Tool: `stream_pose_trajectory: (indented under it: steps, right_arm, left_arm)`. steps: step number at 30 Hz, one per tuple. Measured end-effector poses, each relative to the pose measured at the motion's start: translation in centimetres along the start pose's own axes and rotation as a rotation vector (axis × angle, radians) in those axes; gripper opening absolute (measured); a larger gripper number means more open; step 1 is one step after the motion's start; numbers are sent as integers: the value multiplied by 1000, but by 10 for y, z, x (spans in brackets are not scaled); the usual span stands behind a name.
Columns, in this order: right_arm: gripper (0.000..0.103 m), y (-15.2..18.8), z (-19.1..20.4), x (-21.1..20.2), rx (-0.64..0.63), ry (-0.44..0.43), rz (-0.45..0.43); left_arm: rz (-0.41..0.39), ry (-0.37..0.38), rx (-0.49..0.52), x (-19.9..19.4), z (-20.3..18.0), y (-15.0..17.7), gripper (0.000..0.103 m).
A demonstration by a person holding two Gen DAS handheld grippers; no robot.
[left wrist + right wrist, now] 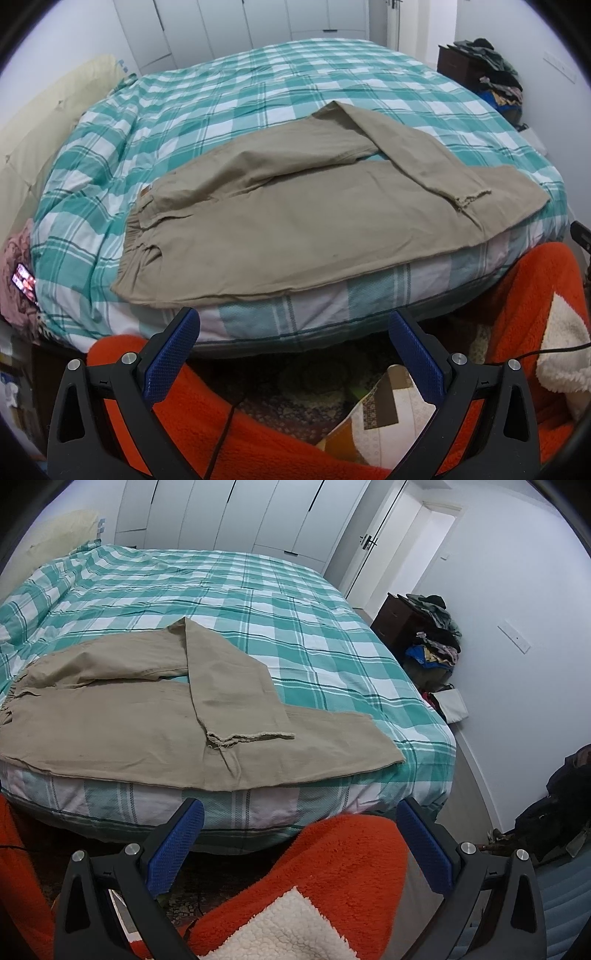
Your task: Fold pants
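On bed (258, 85): khaki pants (295, 229), one leg crossed over; both tongs gaping.

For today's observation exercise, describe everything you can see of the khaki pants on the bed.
The khaki pants are of plain woven cloth, with a gathered elastic waistband to the left. They lie near the front edge of the teal plaid bedcover. One leg lies flat along that edge; the other is bent back across it, its frayed hem resting on top. Neither gripper touches them.

Khaki pants (295, 229) flat near the bed's front edge, one leg folded across the other.
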State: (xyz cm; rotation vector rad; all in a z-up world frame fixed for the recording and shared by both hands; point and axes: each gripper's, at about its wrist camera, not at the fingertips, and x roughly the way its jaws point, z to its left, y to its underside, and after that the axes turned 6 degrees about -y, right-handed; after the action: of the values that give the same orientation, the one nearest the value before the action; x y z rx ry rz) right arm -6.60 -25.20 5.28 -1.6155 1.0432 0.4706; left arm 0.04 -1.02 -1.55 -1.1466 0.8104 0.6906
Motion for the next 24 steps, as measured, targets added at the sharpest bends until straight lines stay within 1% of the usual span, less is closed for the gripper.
stream_pose_trajectory:
  steps: [17,24]
  right_arm:
    - [102,6,1,2,7,14,13]
    - [102,6,2,5,5,1,19]
  left_arm:
    - [6,5,-3,0,0,4,102]
    - [15,6,-4,3,0,5,102]
